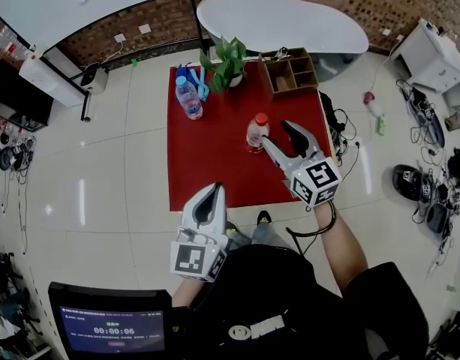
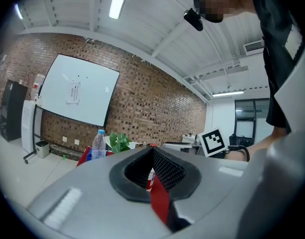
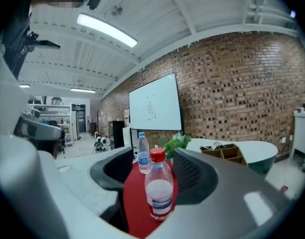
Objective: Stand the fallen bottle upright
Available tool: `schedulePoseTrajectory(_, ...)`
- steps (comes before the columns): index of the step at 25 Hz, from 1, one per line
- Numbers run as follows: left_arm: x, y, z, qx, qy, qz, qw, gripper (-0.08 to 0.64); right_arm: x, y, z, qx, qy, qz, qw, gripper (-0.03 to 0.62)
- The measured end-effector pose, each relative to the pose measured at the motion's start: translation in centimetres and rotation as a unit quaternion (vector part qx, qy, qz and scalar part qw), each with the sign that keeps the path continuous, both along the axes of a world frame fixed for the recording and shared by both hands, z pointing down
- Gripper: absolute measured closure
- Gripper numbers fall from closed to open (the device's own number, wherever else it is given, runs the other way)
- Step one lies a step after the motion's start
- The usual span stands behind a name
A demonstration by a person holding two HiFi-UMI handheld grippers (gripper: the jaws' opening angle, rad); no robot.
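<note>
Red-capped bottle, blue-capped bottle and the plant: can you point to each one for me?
red-capped bottle (image 3: 159, 185): right gripper view, on the middle of its clear body.
blue-capped bottle (image 1: 190, 100): head view, on its body below the cap.
plant (image 1: 228, 60): head view, on its green leaves.

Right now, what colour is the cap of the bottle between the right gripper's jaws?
Red. The cap shows best in the right gripper view.

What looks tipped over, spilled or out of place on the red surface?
Nothing stands out. The red-capped bottle stands upright between the open right tongs, the blue-capped bottle is upright too, and nothing is spilled.
</note>
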State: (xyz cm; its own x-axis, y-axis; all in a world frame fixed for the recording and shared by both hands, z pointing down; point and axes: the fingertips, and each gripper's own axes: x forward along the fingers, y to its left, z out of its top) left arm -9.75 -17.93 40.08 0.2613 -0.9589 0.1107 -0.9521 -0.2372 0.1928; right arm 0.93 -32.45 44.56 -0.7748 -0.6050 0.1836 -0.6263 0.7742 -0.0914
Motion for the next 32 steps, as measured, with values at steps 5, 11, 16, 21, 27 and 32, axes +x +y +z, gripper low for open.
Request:
schedulePoseTrajectory(5,0.7,1.1,0.8,-0.010,0.018,0.038,0.9991,0.558,2.9,6.6,-1.3,-0.013,-0.035,0.034,0.999,0.589)
schedulePoseTrajectory(11,1.8,2.9,1.5,-0.011,0.015,0.049,0.9986,0.558,2.8,12.5,-1.0,-0.038,-0.053,0.018,0.998,0.589)
schedulePoseTrajectory(16,3.8,6.1,0.7,-0.001,0.004,0.036,0.9993,0.558,3.0,16.7,-0.5,-0.038,-0.051,-0.020,0.998,0.589)
schedulePoseTrajectory(21,8.1,11.3,-0.1,0.007,-0.013,0.015,0.9998,0.558,6.7,22.1,-1.0,-0.035,-0.064,-0.042,0.996,0.589)
schedulePoseTrajectory(27,13.7,18.0,-0.9,0.007,-0.032,-0.004,0.9995,0.558,11.8,28.7,-2.8,-0.051,-0.100,-0.042,0.993,0.589)
schedulePoseTrajectory(32,17.3,21.2,-1.9,0.014,-0.043,-0.002,0.9990,0.558,14.0,32.7,-4.4,-0.062,-0.125,-0.049,0.989,0.588)
